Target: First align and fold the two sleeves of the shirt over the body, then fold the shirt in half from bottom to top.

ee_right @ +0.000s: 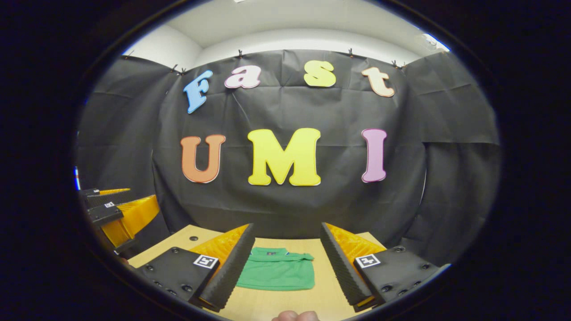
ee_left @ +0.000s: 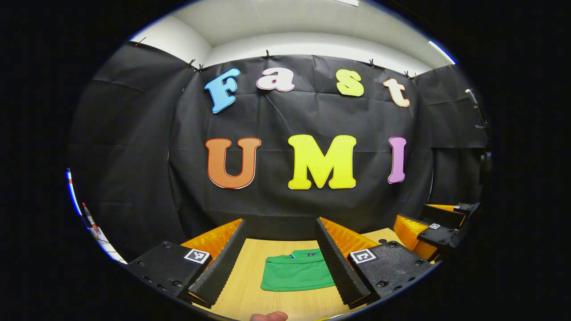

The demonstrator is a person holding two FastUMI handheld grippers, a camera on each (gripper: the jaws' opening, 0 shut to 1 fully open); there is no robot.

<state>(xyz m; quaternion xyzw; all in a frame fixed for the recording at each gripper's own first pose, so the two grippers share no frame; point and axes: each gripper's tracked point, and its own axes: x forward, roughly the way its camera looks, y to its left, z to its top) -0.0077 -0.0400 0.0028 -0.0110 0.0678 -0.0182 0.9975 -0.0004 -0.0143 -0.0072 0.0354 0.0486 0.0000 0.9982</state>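
A fingertip (ee_left: 269, 316) of my own hand pokes in at the very bottom edge of the left gripper view, and another fingertip (ee_right: 295, 316) shows the same way in the right gripper view. Just beyond them, my left gripper (ee_left: 279, 256) hangs above the wooden table (ee_left: 250, 276) with its jaws spread wide, holding nothing. My right gripper (ee_right: 285, 258) is likewise released, fingers well apart and empty, held off the tabletop.

Between the fingers in both views lies the green shirt (ee_left: 298, 272), folded into a compact rectangle and flat on the table, collar end toward the black cloth wall (ee_left: 134, 147). In the right gripper view the shirt (ee_right: 277, 272) sits near the left finger, with a small bump of fabric at its upper right corner. Neither gripper touches it.

At the right of the left gripper view I see my right gripper (ee_left: 439, 227) farther off; at the left of the right gripper view, my left gripper (ee_right: 118, 211).

I see no containers on the table.
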